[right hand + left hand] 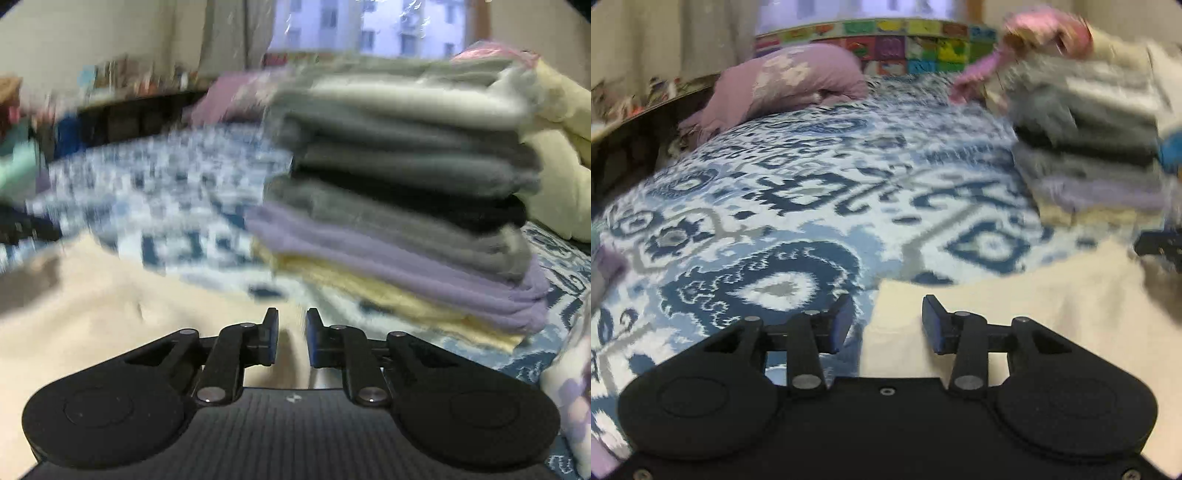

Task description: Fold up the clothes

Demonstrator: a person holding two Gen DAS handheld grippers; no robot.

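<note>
From the left wrist view, the left hand-held gripper (886, 325) hangs over a bed, its jaws parted to a moderate gap with nothing between the pads. Beneath it lies a cream garment (1015, 325), spread flat on the blue-and-white patterned bedspread (798, 206), its near-left edge running just under the gripper's gap. A stack of folded clothes (1097, 147) stands on the bedspread at the right, just beyond the garment's far edge, blurred in the frame. A mauve pillow (786, 85) rests at the far left side of the bed, and a pink item (1034, 33), too blurred to identify, sits beside the top of the stack. Behind the bed runs a strip of brightly coloured squares (905, 44), with pale curtains (665, 40) beyond.

From the right wrist view, the right hand-held gripper (291, 339) shows only a narrow slit between its jaws, and no cloth is caught in it. The cream garment (92, 306) fills the lower left, under and ahead of the gripper. The stack of folded clothes (406, 192) rises close ahead on the right: pale yellow at the bottom, then lilac, grey, black and lighter greys above. A cream-yellow bundle (561, 166) leans against the stack's right side. Through a window (369, 26) at the back, a building's facade is visible.
</note>
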